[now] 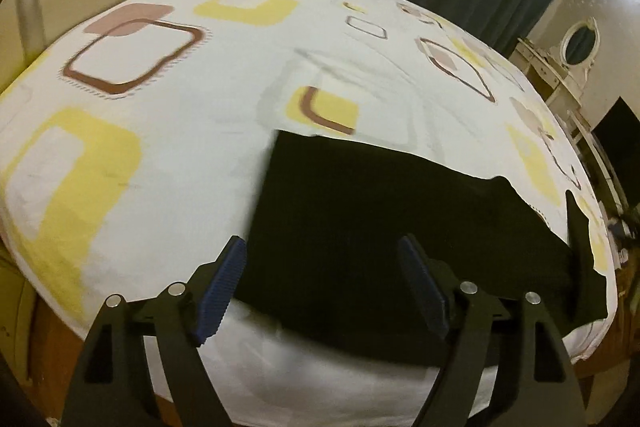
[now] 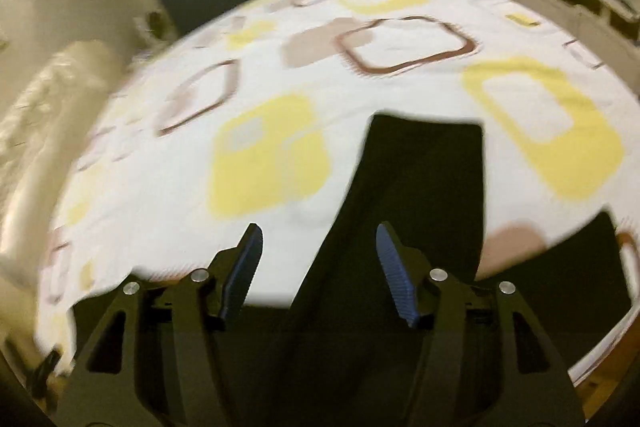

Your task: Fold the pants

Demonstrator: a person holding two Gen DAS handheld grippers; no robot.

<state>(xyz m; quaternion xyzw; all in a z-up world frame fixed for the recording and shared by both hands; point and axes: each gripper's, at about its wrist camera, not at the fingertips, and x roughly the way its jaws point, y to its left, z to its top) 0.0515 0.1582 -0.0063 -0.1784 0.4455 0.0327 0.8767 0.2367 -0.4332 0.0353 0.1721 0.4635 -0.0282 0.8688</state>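
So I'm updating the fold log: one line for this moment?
left tongs: open, empty | right tongs: open, empty | black pants: lying on bed sheet

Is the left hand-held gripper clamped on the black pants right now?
No, the left hand-held gripper stands open above the black pants, its blue pads clear of the cloth.

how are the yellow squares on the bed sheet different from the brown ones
The yellow squares are thick, soft bands of pale colour; the brown squares are thin dark outlines. The brown ones have a fringed outer edge; the yellow ones look plain. Both have rounded corners and white centres on the white bed sheet.
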